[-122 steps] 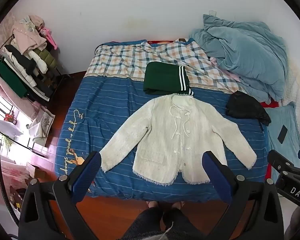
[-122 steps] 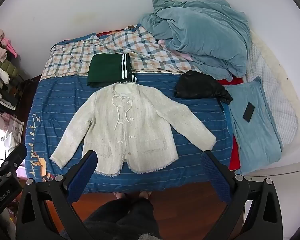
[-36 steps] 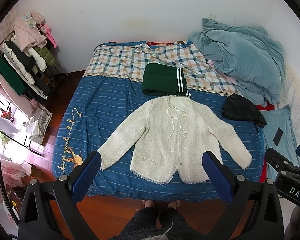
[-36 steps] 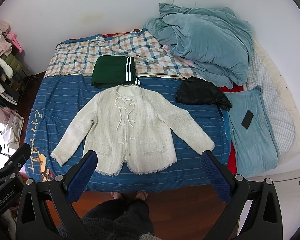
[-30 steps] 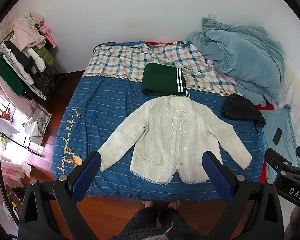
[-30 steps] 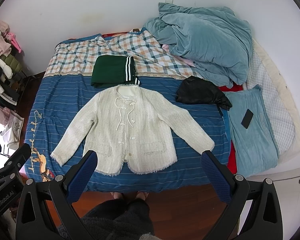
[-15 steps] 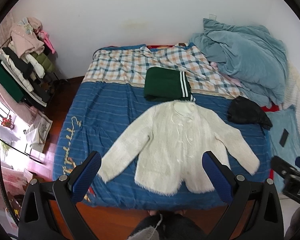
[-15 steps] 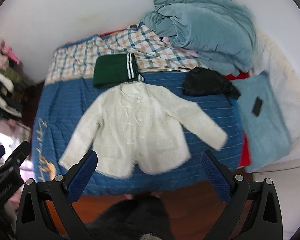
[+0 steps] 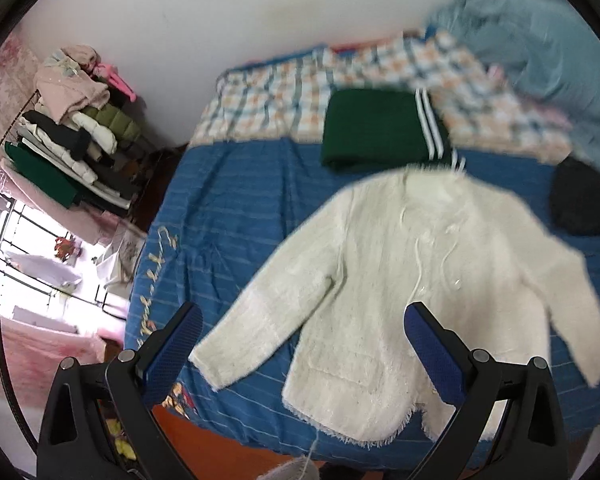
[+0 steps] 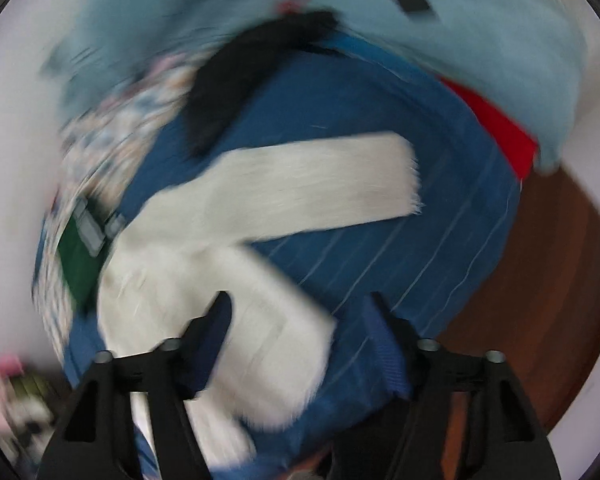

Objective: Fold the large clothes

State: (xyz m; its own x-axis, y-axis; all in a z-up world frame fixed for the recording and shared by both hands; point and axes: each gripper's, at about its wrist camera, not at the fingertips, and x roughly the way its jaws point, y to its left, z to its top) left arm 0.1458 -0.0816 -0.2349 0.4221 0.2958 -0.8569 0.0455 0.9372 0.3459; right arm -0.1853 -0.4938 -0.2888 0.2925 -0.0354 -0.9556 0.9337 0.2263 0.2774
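Observation:
A cream tweed jacket (image 9: pixel 412 276) lies front up and spread flat on the blue striped bedcover (image 9: pixel 236 208), sleeves angled outward. My left gripper (image 9: pixel 300 344) is open and empty, above the jacket's left sleeve and hem. In the blurred, rotated right wrist view the jacket's right sleeve (image 10: pixel 312 184) stretches across the bedcover (image 10: pixel 420 240). My right gripper (image 10: pixel 300 320) is open and empty, just over the jacket's lower right corner (image 10: pixel 260 344).
A folded green garment with white stripes (image 9: pixel 376 132) lies above the collar. A black garment (image 9: pixel 584 200) sits at the right, a heaped blue duvet (image 9: pixel 540 40) behind. A clothes rack (image 9: pixel 72 128) stands left. Wooden floor (image 10: pixel 540 300) borders the bed.
Both grippers have moved in toward the bed. The right one has swung and rotated sharply toward the jacket's right side, and its jaws stand narrower. The jacket has not moved.

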